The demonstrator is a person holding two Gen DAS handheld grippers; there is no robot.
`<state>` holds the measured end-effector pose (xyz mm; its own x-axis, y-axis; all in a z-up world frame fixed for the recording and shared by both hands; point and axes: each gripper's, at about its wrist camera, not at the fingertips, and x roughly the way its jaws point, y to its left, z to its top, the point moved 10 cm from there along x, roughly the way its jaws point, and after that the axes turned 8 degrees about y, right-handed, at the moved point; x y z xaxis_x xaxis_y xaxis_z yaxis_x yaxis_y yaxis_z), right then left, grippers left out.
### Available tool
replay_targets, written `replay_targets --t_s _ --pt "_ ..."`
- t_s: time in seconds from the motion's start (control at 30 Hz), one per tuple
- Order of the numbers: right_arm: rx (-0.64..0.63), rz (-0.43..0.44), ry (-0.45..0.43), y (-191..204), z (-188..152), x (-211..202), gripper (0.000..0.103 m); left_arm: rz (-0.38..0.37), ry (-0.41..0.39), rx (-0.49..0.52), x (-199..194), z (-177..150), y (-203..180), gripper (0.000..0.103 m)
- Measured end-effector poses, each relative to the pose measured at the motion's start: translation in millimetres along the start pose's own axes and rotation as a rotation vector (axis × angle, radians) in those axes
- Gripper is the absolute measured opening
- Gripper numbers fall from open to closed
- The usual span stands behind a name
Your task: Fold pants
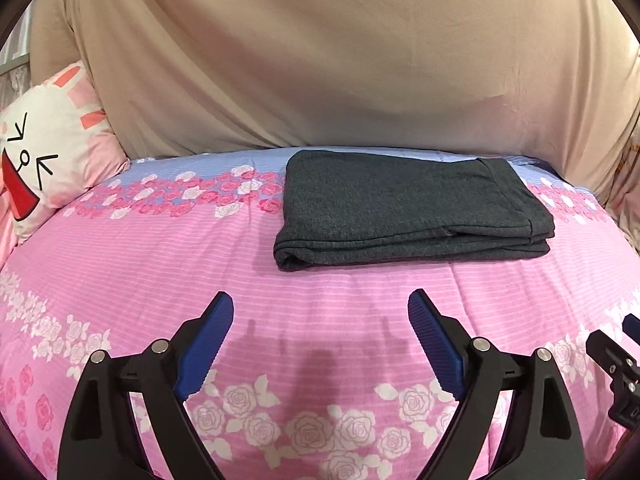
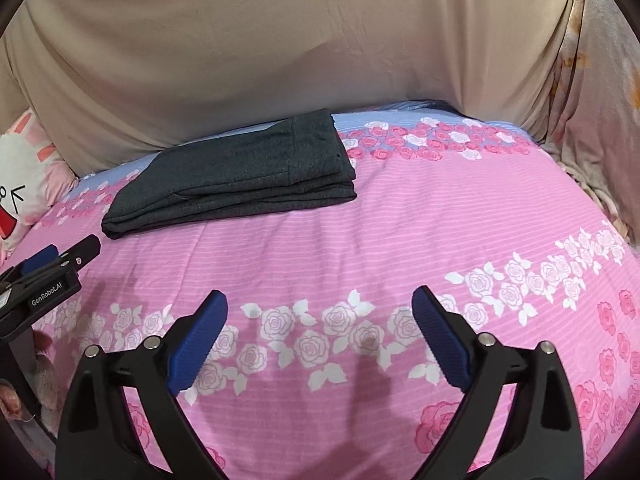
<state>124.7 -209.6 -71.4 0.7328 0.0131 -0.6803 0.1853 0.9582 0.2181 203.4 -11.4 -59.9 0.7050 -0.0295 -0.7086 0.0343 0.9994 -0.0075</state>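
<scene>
My left gripper (image 1: 320, 308) and right gripper (image 2: 320, 304) gape empty over bed (image 1: 160, 264). Pants (image 1: 408, 212) folded, upper centre of frame. Risk: careless re-approach snags top layer, undoes stack.

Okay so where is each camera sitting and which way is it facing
Left wrist: on the left gripper, looking forward and down across the bedspread at the folded pants; its open fingers and a bit of the right gripper show.
Right wrist: on the right gripper, same direction, pants at upper left; the left gripper shows.
Shared: pants, bedspread, pillow.
</scene>
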Motion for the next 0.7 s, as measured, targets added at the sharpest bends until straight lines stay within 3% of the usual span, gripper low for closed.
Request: replay_targets --t_s 0.13,0.7 --pt "-0.01 -0.045 0.017 -0.7 -1.4 3.2 0.092 0.017 0.008 0.001 0.9 -0.2 0.6 0.087" --pt "0.004 -0.039 0.019 -5.4 -2.7 4.2 0.094 0.026 0.011 0.008 1.3 -0.6 0.3 0.087"
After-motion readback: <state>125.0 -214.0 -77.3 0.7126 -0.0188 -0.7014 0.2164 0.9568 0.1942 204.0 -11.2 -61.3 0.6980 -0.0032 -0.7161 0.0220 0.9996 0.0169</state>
